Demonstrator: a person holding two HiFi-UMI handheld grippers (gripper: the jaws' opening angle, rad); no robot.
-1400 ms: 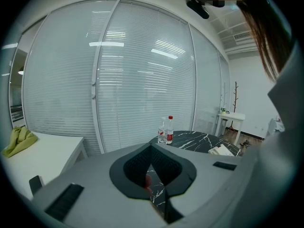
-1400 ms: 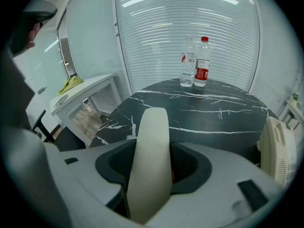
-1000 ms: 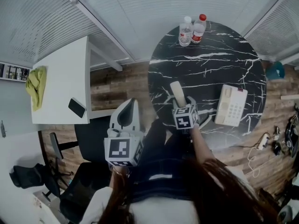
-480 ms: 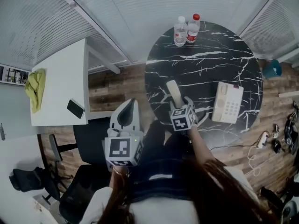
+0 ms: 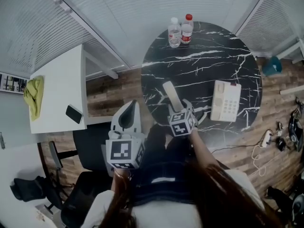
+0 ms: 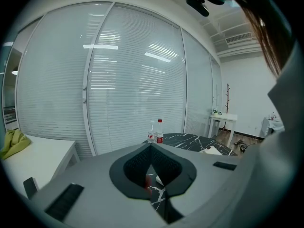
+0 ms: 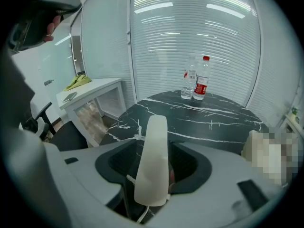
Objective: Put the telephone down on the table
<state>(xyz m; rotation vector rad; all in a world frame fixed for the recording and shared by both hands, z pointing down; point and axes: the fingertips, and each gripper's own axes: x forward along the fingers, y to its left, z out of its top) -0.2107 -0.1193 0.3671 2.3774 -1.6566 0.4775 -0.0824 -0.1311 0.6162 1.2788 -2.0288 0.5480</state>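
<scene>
Little has shifted since a second ago: your right gripper (image 5: 176,109) stays clamped on the upright handset (image 5: 170,94) over the bench (image 5: 204,65), your left gripper (image 5: 127,115) closed and empty, so lower gently, lay it flat clear of the telephone base (image 5: 225,100), then release.

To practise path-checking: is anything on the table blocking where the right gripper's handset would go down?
Nothing visible does. The table beneath the handset is bare; the bottles stand at its far edge, the telephone base off to the right.
</scene>
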